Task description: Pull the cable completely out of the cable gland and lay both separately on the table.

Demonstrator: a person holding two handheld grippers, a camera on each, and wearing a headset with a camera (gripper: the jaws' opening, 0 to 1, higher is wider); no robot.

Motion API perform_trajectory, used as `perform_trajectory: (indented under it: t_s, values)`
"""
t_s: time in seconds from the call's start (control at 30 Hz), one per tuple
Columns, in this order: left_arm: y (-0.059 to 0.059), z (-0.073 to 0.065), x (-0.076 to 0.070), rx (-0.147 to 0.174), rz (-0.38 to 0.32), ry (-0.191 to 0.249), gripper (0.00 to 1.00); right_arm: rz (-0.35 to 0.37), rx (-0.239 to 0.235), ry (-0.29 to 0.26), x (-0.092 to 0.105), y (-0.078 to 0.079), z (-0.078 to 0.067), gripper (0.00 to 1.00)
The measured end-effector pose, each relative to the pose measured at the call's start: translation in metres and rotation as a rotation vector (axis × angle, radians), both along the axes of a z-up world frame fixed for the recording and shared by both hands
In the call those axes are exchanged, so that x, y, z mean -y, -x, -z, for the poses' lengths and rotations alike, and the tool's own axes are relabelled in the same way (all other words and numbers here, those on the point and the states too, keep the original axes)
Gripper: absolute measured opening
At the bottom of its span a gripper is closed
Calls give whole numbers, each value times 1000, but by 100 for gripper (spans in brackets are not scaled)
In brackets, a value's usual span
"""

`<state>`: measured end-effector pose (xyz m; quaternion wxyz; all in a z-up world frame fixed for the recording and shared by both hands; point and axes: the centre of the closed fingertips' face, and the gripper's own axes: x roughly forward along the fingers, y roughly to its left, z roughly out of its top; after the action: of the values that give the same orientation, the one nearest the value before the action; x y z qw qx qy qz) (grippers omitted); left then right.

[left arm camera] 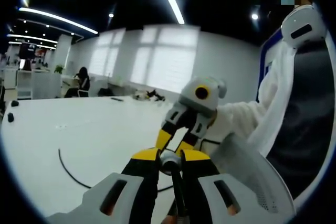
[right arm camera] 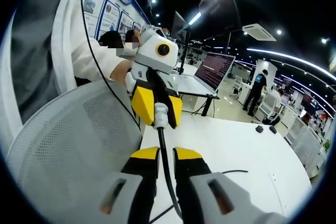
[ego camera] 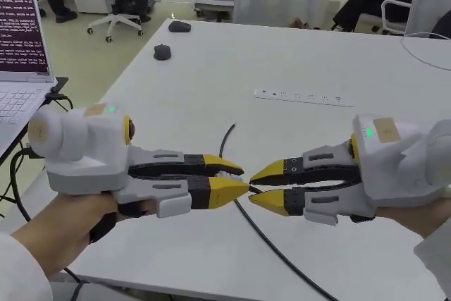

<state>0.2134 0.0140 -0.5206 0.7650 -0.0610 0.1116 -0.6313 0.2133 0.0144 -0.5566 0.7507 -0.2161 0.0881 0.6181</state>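
- Two things are to be parted, and neither is yet laid down. In the right gripper view the cable (right arm camera: 161, 145) is seen running straight into the cable gland (right arm camera: 160, 115), so the pull is judged to be at its start or barely under way.
- Both parts are held up over the near part of the white table (ego camera: 211, 68), between the two grippers, which meet tip to tip in the head view.
- The loose rest of the cable is seen lying on the table. One stretch curves away to the far side, and another trails off to the near right.
- The left gripper (ego camera: 242, 178) is closed down to a narrow gap, and the cable gland is clamped between its yellow tips, as seen in the left gripper view.
- The right gripper (ego camera: 254, 185) is closed almost fully, and the cable is pinched between its jaws just beside the gland, on the right of it.
- What is left, by judgement: the grippers are to be drawn apart until the cable end is freed. Gland and cable are then to be set down apart on the table.
- How much cable remains inside the gland cannot be told.
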Motion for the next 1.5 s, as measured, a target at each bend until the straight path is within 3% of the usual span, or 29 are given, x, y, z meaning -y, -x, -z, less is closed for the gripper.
perform_trajectory:
  t_s: [0.13,0.53,1.07,1.27,1.5]
  values:
    - [0,0,0,1,-2,0,16,-19,-5,16,-4,2,5,4]
    - [0,0,0,0,0,0,16,-21,6,40,-3,1,8,3]
    - [-1,-2,-1,-6,-6,6,16,29,-35,140,25,-6,42,3]
    - [-2,-3,-2,-4,-10,11,16,58,-47,208,37,-9,58,3]
    - [-5,-3,-3,-5,-23,14,16,116,-93,257,54,-18,77,3]
